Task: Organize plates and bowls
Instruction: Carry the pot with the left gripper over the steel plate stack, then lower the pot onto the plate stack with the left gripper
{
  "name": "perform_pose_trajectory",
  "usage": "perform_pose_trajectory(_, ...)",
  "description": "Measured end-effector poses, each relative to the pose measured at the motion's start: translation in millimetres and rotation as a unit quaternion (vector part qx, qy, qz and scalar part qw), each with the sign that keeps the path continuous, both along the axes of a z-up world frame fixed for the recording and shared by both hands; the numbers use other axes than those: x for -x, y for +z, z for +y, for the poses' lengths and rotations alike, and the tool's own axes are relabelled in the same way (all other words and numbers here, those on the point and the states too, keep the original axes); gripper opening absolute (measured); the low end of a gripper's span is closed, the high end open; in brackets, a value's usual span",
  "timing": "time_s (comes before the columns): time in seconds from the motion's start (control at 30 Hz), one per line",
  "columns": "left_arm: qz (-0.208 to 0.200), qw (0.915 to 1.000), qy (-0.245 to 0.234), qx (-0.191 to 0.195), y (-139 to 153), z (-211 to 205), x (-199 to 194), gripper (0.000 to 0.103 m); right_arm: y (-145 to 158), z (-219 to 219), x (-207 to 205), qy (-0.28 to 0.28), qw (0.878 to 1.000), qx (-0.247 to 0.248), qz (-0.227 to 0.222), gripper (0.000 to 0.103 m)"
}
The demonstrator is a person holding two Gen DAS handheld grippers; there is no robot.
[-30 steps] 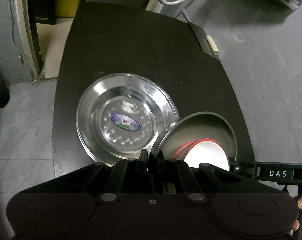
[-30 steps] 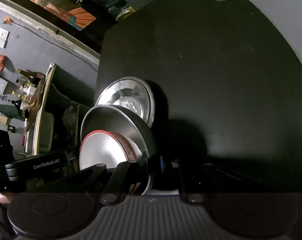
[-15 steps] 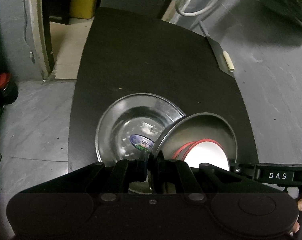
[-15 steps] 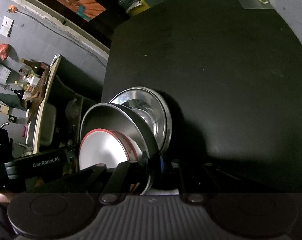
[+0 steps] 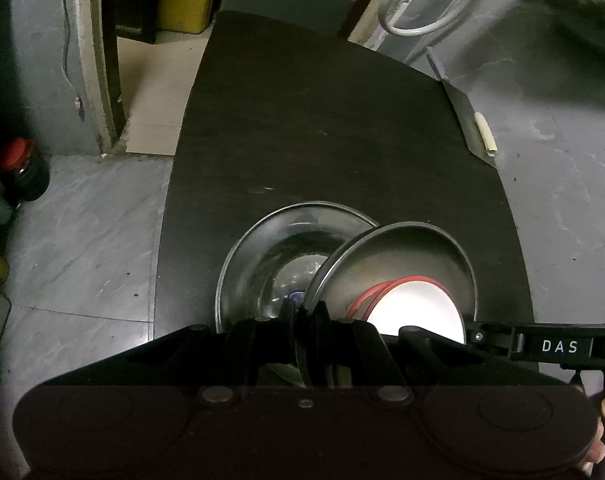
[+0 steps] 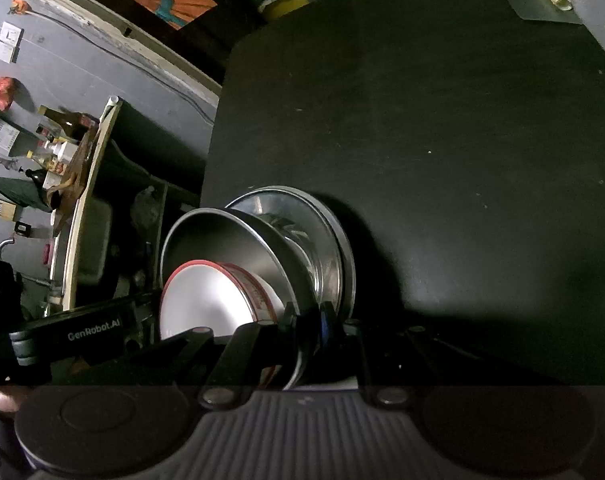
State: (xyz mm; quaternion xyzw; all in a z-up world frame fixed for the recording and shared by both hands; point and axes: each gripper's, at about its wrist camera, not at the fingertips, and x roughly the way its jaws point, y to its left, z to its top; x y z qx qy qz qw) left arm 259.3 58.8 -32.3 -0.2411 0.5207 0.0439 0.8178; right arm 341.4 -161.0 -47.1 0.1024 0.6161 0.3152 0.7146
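Both grippers hold a dark steel bowl (image 5: 402, 256) by opposite rims, with a white red-rimmed bowl (image 5: 414, 308) nested inside it. My left gripper (image 5: 306, 312) is shut on its left rim. My right gripper (image 6: 308, 316) is shut on its right rim; the steel bowl (image 6: 226, 240) and white bowl (image 6: 206, 300) show there too. A shiny steel plate (image 5: 270, 248) lies on the black table (image 5: 322, 120) just beneath and to the left, partly covered by the held bowl. It also shows in the right wrist view (image 6: 330, 236).
The black table extends far ahead. A white tube (image 5: 486, 132) lies on a grey board at the table's right edge. A red-lidded jar (image 5: 22, 164) stands on the floor at left. Shelves with bottles (image 6: 54, 144) stand beyond the table's left side.
Both grippers have carried the nested bowls over the steel plate; the plate has come closer and slid under the held bowl. Both grips are unchanged.
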Motion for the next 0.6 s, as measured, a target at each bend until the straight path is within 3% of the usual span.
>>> perform_pose_trajectory(0.6,0.014,0.9998,0.013,0.001,-9.8,7.8,-3.8,0.008,-7.6,3.9,-1.5,-0.001,1.000,0.005,0.011,0.012)
